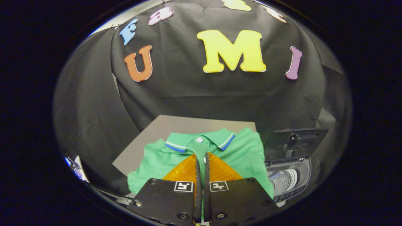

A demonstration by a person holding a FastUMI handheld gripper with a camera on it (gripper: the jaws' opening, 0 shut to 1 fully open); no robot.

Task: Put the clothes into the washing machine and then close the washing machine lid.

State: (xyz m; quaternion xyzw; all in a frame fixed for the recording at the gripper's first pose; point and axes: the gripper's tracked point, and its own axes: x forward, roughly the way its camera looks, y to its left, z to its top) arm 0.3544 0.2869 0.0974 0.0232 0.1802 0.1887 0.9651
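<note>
A green polo shirt (241,157) with a blue-and-white trimmed collar lies spread on the grey table (157,131). My gripper (201,154) hovers over the shirt's button placket, its fingers (185,171) pressed almost together. Only a thin slit is left between them, and green cloth shows through it. The shirt lies flat and unlifted, and no fold is pinched. To the right of the shirt stands a small toy washing machine (287,180). Its dark lid (295,142) is raised upright and the ribbed drum shows through the open top.
Black cloth walls close in the booth behind and on both sides of the table. The table's left edge (121,160) drops off near the shirt's left sleeve. Bare grey tabletop lies beyond the collar.
</note>
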